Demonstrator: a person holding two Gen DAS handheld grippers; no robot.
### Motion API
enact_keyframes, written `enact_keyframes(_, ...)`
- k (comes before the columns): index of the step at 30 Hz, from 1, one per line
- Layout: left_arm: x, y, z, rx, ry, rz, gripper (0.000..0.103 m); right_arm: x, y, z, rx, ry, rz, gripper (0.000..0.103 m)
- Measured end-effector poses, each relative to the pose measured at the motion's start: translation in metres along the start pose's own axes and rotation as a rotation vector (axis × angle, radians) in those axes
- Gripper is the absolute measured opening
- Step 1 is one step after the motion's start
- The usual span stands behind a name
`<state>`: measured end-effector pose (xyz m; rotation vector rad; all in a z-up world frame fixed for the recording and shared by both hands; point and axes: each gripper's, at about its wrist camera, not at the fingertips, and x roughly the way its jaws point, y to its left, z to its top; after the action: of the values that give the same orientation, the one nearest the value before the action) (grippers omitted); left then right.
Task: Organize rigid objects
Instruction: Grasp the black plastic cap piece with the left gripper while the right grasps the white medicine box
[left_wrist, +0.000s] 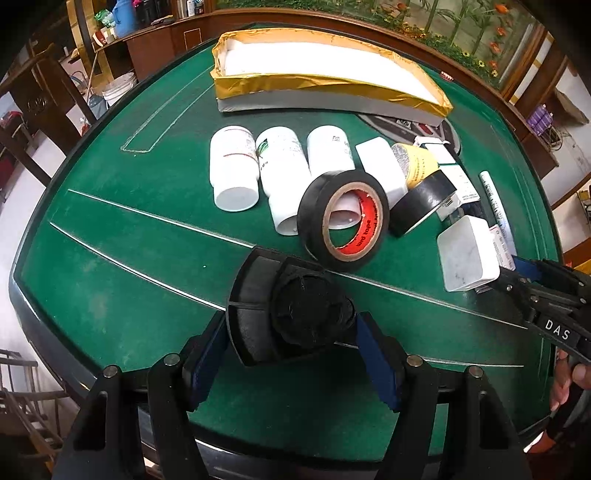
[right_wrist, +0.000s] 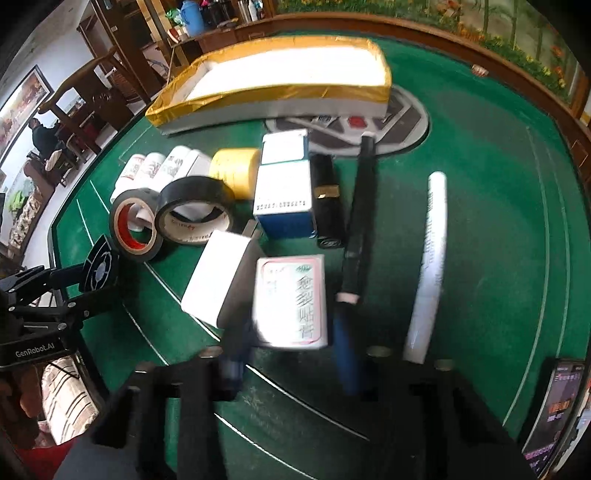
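Observation:
My left gripper (left_wrist: 291, 343) is shut on a small black fan (left_wrist: 280, 310), held above the green table's near edge; it also shows in the right wrist view (right_wrist: 99, 267). My right gripper (right_wrist: 291, 350) is open around a pink-edged white box with Chinese print (right_wrist: 291, 301); the view is blurred. A white charger block (right_wrist: 218, 277) lies just left of it and shows in the left wrist view (left_wrist: 467, 254). A gold-rimmed white tray (left_wrist: 325, 74) stands at the back. Black tape rolls (left_wrist: 343, 219), white bottles (left_wrist: 232, 168) and a yellow roll (right_wrist: 234, 168) lie between.
Blue-and-white boxes (right_wrist: 284, 192), a black lighter-like block (right_wrist: 327, 199), a long black stick (right_wrist: 358, 218) and a white tube (right_wrist: 430, 266) lie on the green felt table (left_wrist: 129, 240). A phone (right_wrist: 554, 406) sits at the right edge. Chairs and shelves stand left.

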<state>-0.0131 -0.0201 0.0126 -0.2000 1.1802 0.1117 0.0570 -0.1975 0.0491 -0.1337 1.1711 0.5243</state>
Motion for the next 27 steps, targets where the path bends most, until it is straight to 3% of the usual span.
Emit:
enact_keyframes(17, -0.039, 0.003, 0.027, -0.034, -0.087, -0.122, 0.072, -0.029, -0.015, 0.007, 0.072, -0.062, 0.030, 0.034)
enact_keyframes(27, -0.045, 0.011, 0.082, -0.014, -0.130, -0.138, 0.072, -0.038, -0.010, 0.032, 0.073, -0.117, 0.026, 0.034)
